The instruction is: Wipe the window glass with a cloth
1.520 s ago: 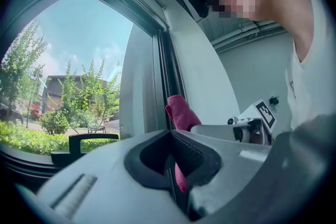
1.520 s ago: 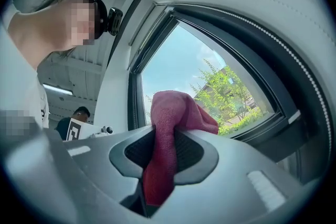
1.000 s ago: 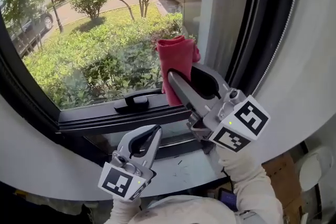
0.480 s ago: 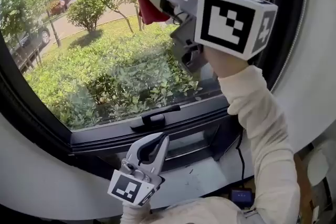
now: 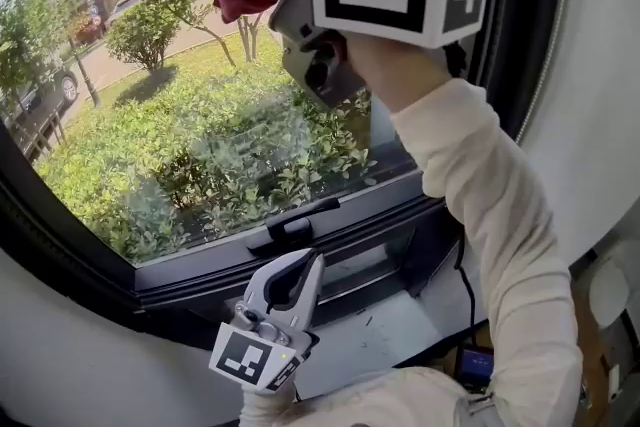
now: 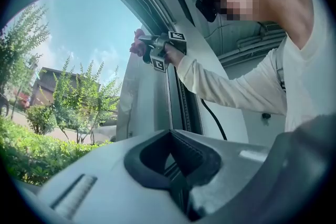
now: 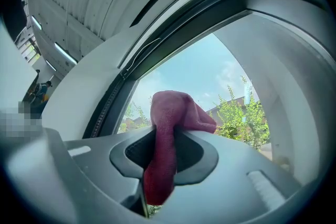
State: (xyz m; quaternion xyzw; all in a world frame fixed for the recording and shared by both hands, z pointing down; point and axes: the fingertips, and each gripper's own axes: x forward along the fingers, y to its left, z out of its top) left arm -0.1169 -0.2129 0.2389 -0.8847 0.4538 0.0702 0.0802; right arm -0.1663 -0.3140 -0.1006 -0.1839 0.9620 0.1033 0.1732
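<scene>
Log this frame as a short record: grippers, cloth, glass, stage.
right gripper: shut on the red cloth, raised to the upper pane
left gripper: shut, empty, low near the sill
window glass: greenery and a street visible outside
window handle: on the lower frame, no gripper on it
stage: cloth at upper glass, apparently mid-wipe
</scene>
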